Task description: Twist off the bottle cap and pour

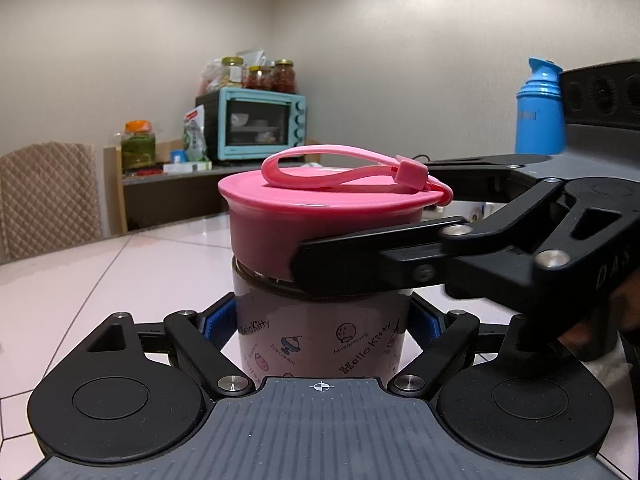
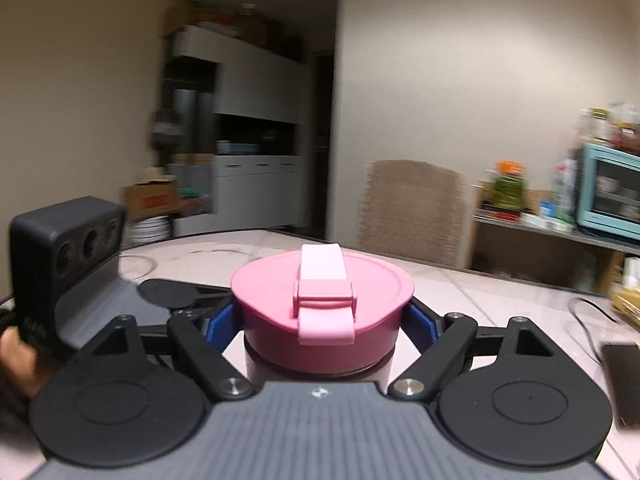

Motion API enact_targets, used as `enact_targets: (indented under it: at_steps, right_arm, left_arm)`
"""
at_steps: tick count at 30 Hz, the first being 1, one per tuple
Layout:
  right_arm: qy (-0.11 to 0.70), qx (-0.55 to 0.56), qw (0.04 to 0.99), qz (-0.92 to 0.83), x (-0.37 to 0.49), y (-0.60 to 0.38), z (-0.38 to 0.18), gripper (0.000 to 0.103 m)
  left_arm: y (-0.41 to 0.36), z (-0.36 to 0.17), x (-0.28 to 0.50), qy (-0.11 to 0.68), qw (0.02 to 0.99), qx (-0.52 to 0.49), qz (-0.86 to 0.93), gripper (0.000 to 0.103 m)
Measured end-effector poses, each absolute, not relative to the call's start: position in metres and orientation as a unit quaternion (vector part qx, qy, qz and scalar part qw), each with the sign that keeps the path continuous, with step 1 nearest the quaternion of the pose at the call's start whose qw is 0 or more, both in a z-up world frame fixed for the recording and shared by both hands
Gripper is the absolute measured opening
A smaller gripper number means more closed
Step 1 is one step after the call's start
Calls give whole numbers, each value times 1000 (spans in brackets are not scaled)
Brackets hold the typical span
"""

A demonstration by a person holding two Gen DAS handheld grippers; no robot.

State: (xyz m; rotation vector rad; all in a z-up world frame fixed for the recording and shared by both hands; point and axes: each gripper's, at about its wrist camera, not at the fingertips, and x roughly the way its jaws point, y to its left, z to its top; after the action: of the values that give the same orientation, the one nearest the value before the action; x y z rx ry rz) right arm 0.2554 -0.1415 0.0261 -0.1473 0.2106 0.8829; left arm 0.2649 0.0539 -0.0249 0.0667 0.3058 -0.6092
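A Hello Kitty bottle [image 1: 320, 336] with a pale printed body stands upright on the white tiled table. My left gripper [image 1: 322, 326] is shut on its body, blue pads against both sides. Its pink cap [image 1: 332, 216] with a pink loop strap [image 1: 340, 168] sits on top. My right gripper [image 2: 322, 320] is shut on the pink cap [image 2: 320, 312], blue pads on both sides; it comes in from the right in the left wrist view [image 1: 360, 264]. The cap's strap [image 2: 322, 280] faces the right camera. The right wrist view is blurred by motion.
A blue bottle [image 1: 538, 108] stands at the far right. A teal toaster oven [image 1: 256, 124] with jars on top sits on a shelf behind, next to a padded chair [image 1: 48, 196]. A dark flat object [image 2: 622, 380] and a cable lie on the table at right.
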Motion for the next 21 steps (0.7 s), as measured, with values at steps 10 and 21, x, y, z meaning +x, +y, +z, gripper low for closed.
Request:
enact_targets:
  at_steps: [10, 21]
  right_arm:
    - [98, -94, 793, 593, 306, -171, 35, 85]
    - [120, -75, 875, 464, 266, -164, 40, 98]
  left_arm:
    - [48, -24, 268, 149, 942, 38, -298, 89]
    - [47, -23, 266, 149, 942, 38, -298, 89]
